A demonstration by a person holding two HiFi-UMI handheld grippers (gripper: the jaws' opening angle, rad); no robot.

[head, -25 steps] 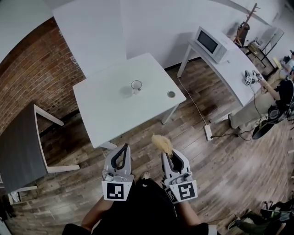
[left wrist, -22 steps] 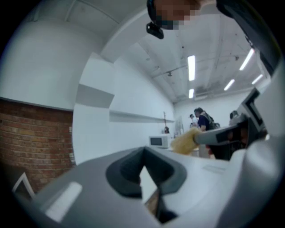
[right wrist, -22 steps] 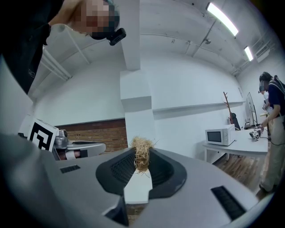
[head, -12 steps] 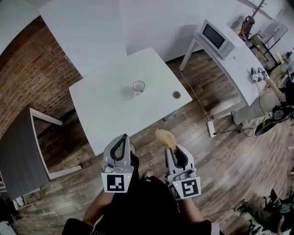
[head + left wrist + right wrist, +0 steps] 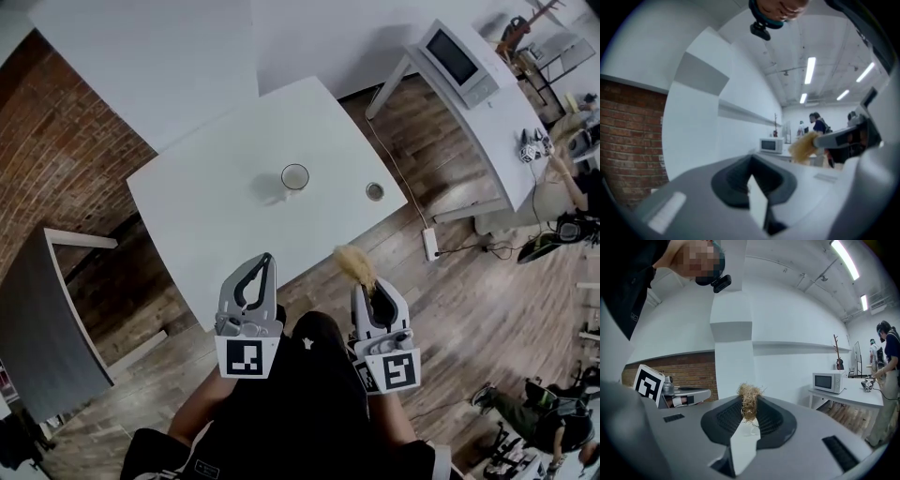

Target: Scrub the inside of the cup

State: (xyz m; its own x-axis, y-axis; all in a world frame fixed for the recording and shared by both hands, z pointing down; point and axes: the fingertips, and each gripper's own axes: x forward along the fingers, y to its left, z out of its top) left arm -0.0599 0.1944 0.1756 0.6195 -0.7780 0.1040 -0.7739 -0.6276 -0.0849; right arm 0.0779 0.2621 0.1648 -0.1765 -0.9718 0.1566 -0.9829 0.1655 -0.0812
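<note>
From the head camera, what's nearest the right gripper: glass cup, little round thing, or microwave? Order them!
From right gripper:
1. Small round grey object, right edge of white table.
2. Clear glass cup, mid-table.
3. White microwave, far-right white desk.

The cup [image 5: 294, 177] is a clear glass, upright with its mouth open, standing near the middle of the white worktop [image 5: 206, 202]. The scrubber [image 5: 356, 264] is a tan tuft of coarse, tangled fibres. It is pinched at its base between the jaws of the right gripper [image 5: 368, 284], its loose end sticking out past them, well apart from the cup.
</note>
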